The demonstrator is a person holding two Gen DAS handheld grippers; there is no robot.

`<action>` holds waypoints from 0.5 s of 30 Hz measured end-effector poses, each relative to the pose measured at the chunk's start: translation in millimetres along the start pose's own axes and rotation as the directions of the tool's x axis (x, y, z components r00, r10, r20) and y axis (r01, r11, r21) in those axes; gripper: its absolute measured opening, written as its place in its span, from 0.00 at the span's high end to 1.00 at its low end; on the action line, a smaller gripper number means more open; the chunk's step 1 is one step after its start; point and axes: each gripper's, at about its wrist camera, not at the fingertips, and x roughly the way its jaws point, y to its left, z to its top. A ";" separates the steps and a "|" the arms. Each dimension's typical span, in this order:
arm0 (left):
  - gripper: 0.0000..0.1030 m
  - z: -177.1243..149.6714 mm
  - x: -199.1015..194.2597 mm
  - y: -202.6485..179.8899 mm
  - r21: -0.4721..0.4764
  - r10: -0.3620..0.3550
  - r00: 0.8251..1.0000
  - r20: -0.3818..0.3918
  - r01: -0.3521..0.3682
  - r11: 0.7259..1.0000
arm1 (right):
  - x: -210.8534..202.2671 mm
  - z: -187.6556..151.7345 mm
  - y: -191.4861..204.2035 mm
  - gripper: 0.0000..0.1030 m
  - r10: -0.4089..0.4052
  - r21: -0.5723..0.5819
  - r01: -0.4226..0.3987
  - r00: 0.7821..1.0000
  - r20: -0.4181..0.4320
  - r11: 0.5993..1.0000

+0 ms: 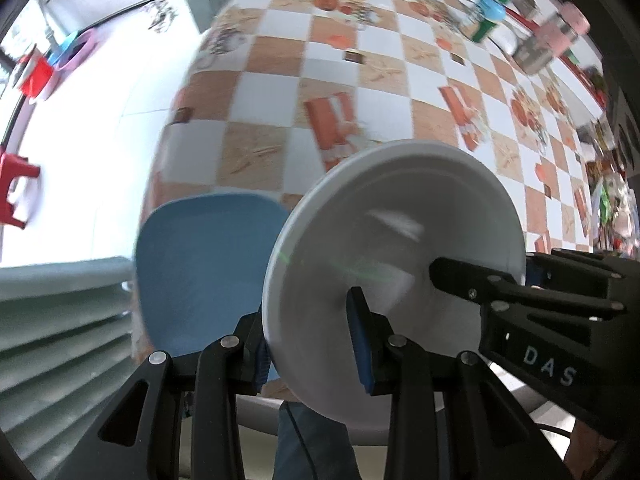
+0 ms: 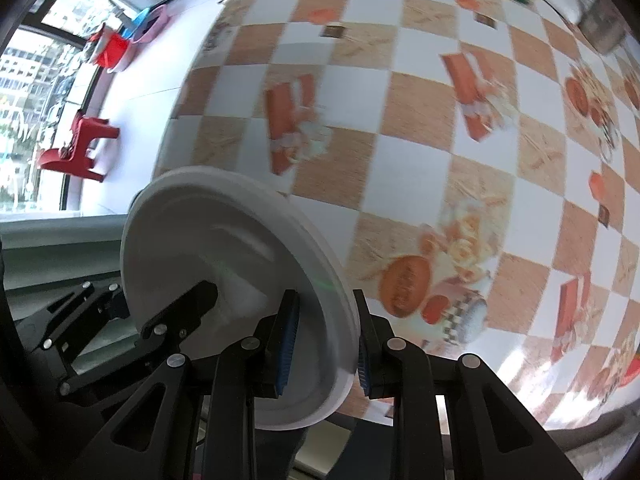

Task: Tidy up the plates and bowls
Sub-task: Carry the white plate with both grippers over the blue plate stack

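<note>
Both grippers are clamped on one white plate [image 1: 394, 236], held on edge above the checkered tablecloth [image 1: 280, 80]: left gripper [image 1: 308, 340] bites its rim at 6 o'clock, right gripper [image 2: 324, 344] likewise in its own view. Blue plate [image 1: 200, 272] sits at 9 o'clock, just beside the white one. Looks like mid-carry; next up is probably lowering it flat onto a stack, gently.

Lettering "DAS", white on black, read on the right gripper [image 1: 436, 276] body at 4 o'clock; nothing else legible
</note>
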 end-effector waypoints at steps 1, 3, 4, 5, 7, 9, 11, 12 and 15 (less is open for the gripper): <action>0.65 -0.7 -1.4 4.5 -0.012 0.004 1.000 0.000 -0.004 1.000 | 0.6 1.9 5.7 0.73 0.004 -0.011 -0.004 1.000 0.001 1.000; 0.65 -2.1 -5.4 15.5 -0.043 0.015 1.000 0.006 -0.015 0.999 | 1.4 4.2 15.9 0.73 0.014 -0.033 -0.014 1.000 0.002 0.999; 0.65 -2.8 -7.4 21.0 -0.056 0.020 1.000 0.009 -0.020 0.998 | 2.2 5.0 19.5 0.73 0.017 -0.041 -0.017 1.000 0.002 0.999; 0.65 -3.6 -9.0 26.6 -0.067 0.025 1.000 0.009 -0.024 0.997 | 2.1 7.6 24.9 0.73 0.022 -0.052 -0.022 1.000 0.000 0.998; 0.65 -5.6 -12.2 37.0 -0.088 0.034 0.999 0.012 -0.032 0.996 | 3.2 11.4 37.9 0.72 0.032 -0.080 -0.032 0.999 0.000 0.996; 0.65 -8.9 -14.0 48.1 -0.109 0.050 0.999 0.010 -0.049 0.993 | 4.3 14.3 49.2 0.73 0.042 -0.103 -0.042 0.999 -0.001 0.994; 0.65 -12.7 -14.6 57.7 -0.131 0.062 0.998 0.004 -0.061 0.990 | 6.2 17.4 62.8 0.72 0.056 -0.130 -0.057 0.998 -0.004 0.990; 0.65 -15.3 -13.7 63.7 -0.144 0.072 0.997 -0.004 -0.071 0.987 | 7.6 18.8 69.6 0.72 0.060 -0.142 -0.061 0.998 -0.006 0.988; 0.64 -19.7 -10.8 77.5 -0.181 0.076 0.997 -0.020 -0.078 0.980 | 15.9 23.9 88.1 0.72 0.068 -0.177 -0.070 0.998 -0.017 0.982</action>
